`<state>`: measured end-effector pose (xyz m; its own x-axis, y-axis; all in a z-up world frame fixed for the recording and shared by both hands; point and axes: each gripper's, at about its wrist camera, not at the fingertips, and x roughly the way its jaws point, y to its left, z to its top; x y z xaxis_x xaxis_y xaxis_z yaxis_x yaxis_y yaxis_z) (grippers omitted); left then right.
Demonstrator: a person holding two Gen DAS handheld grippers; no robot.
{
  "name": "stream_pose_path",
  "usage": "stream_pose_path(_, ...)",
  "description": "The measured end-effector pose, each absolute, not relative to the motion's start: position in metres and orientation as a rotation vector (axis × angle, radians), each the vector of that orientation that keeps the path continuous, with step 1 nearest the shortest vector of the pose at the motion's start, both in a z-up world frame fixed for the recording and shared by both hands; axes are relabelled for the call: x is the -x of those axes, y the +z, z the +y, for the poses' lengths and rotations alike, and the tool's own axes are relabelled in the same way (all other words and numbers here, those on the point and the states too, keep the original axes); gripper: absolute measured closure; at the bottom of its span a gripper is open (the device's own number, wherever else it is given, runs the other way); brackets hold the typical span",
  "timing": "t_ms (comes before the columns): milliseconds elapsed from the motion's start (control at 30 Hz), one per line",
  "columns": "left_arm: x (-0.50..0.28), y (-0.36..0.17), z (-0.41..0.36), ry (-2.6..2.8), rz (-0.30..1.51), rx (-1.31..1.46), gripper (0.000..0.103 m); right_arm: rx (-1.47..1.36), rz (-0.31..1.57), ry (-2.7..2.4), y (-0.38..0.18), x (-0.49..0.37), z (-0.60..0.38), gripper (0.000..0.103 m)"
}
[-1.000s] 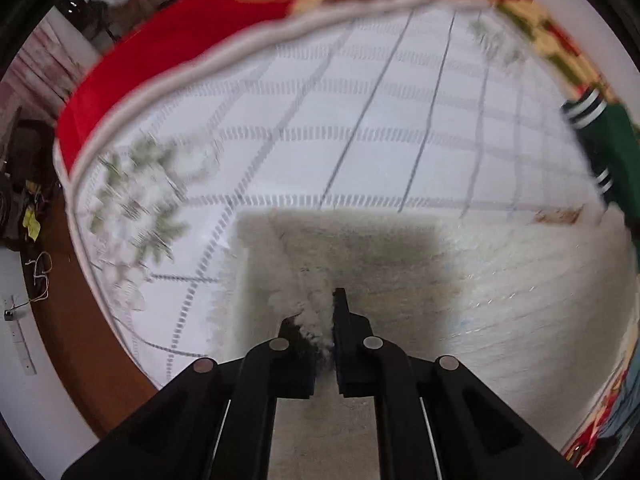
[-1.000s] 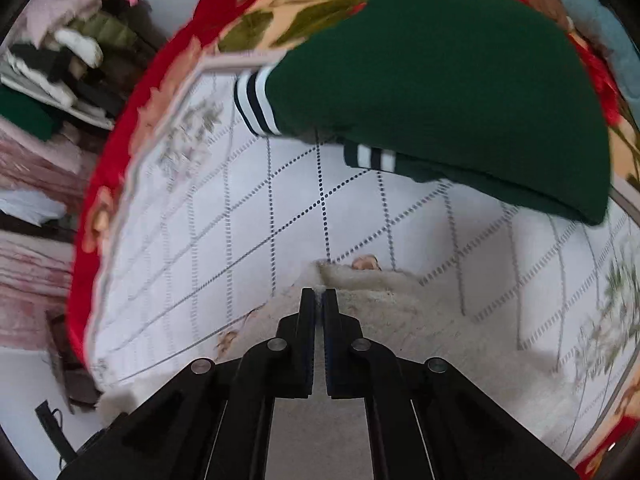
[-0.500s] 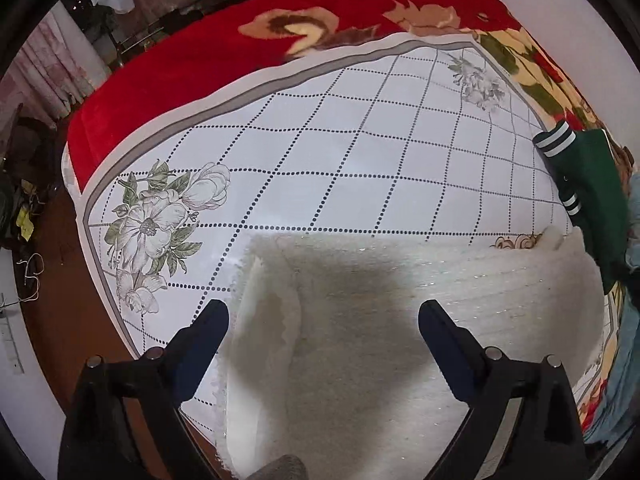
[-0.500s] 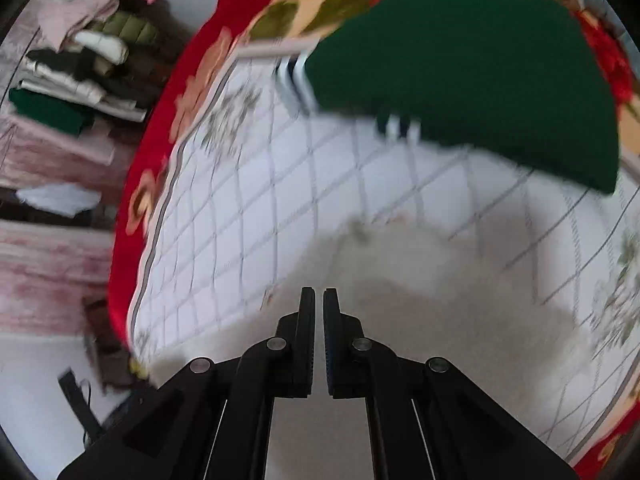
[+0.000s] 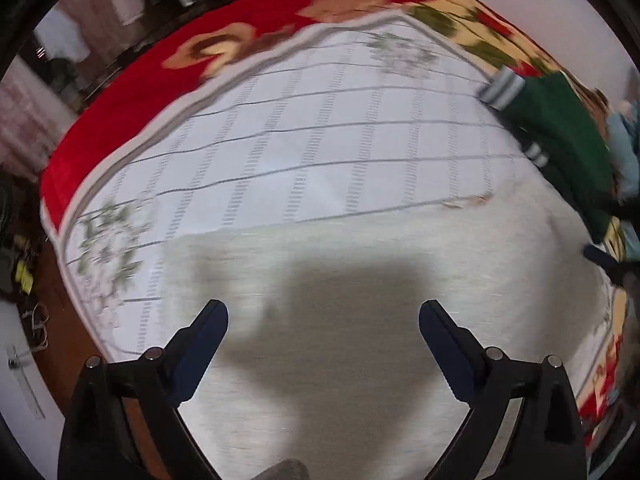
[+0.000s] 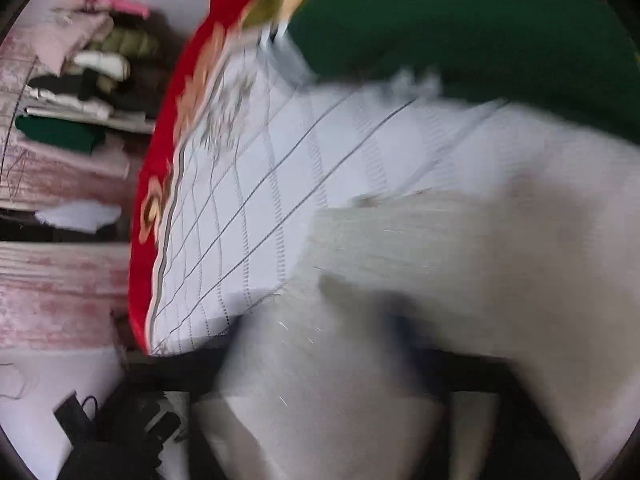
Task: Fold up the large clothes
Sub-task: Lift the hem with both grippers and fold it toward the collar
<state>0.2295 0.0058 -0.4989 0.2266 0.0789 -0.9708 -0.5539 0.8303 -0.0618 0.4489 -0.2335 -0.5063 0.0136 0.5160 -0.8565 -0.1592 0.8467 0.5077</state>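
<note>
Left gripper (image 5: 323, 312): matte black linkage arms, round silver screws at the joints, dark blue-tinted fingers (image 5: 206, 334). Right gripper: blurred, indistinct.

The cream garment (image 5: 360, 272), pinched a second ago by the left tool (image 5: 323, 320), has been released; the jaws are now spread wide above it. The right wrist view has been swung toward 9 o'clock and is blurred; the right tool's state cannot be told.

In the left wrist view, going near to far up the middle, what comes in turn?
Open left gripper → fluffy cream garment → white grid-patterned quilt → red floral blanket.
</note>
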Motion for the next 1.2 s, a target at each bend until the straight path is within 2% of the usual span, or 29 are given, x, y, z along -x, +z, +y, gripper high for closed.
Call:
stream_pose_path(133,-0.255,-0.512,-0.032,0.404,1.285,0.384,0.005,-0.309,1.423,0.301,-0.500,-0.417,-0.324,0.001)
stream_pose_path(233,-0.275,-0.536,-0.059,0.375,1.325,0.330,0.005,-0.449,1.480,0.197,-0.542,-0.401,-0.374,0.001)
stream_pose_path(267,-0.279,-0.542,-0.063,0.369,1.334,0.325,0.005,-0.547,1.525,0.195,-0.571,-0.397,-0.387,0.001)
stream_pose_path(367,-0.289,-0.558,-0.071,0.358,1.358,0.313,0.005,-0.759,1.583,0.290,-0.631,-0.394,-0.389,0.000)
stream_pose_path(500,-0.293,-0.564,-0.069,0.338,1.359,0.284,0.000,-0.733,1.477,0.356,-0.635,-0.405,-0.363,0.001)
stream_pose_path(533,-0.293,-0.564,-0.070,0.336,1.359,0.278,0.000,-0.763,1.461,0.407,-0.634,-0.407,-0.356,0.008)
stream_pose_path(567,-0.293,-0.565,-0.069,0.337,1.360,0.271,0.000,-0.796,1.470,0.452,-0.637,-0.408,-0.348,0.040)
stream_pose_path(600,-0.295,-0.565,-0.068,0.339,1.360,0.267,0.000,-0.809,1.505,0.468,-0.644,-0.408,-0.339,0.062)
stream_pose_path(633,-0.294,-0.565,-0.068,0.340,1.361,0.261,0.000,-0.827,1.495,0.474,-0.647,-0.407,-0.334,0.065)
stream_pose_path(700,-0.298,-0.564,-0.070,0.334,1.371,0.252,0.000,-0.876,1.479,0.454,-0.645,-0.402,-0.335,0.080)
stream_pose_path(800,-0.301,-0.561,-0.077,0.285,1.373,0.270,0.000,-1.016,1.397,0.385,-0.619,-0.381,-0.363,0.084)
stream_pose_path(933,-0.308,-0.564,-0.108,0.160,1.404,0.297,0.000,-1.023,1.327,0.353,-0.585,-0.343,-0.407,0.083)
stream_pose_path(967,-0.310,-0.566,-0.117,0.141,1.408,0.274,0.000,-1.013,1.343,0.356,-0.591,-0.333,-0.414,0.075)
stream_pose_path(1000,-0.311,-0.568,-0.124,0.129,1.406,0.247,0.000,-1.019,1.363,0.347,-0.598,-0.327,-0.425,0.058)
stream_pose_path(1033,-0.311,-0.569,-0.131,0.118,1.402,0.226,0.000,-1.045,1.382,0.341,-0.605,-0.319,-0.440,0.047)
stream_pose_path(1067,-0.312,-0.571,-0.134,0.112,1.401,0.216,0.000,-1.094,1.384,0.355,-0.619,-0.315,-0.448,0.026)
stream_pose_path(1100,-0.312,-0.572,-0.136,0.110,1.400,0.215,0.000,-1.139,1.377,0.378,-0.631,-0.311,-0.457,0.019)
stream_pose_path(1200,-0.314,-0.571,-0.138,0.102,1.401,0.205,0.000,-1.222,1.388,0.459,-0.670,-0.320,-0.438,0.018)
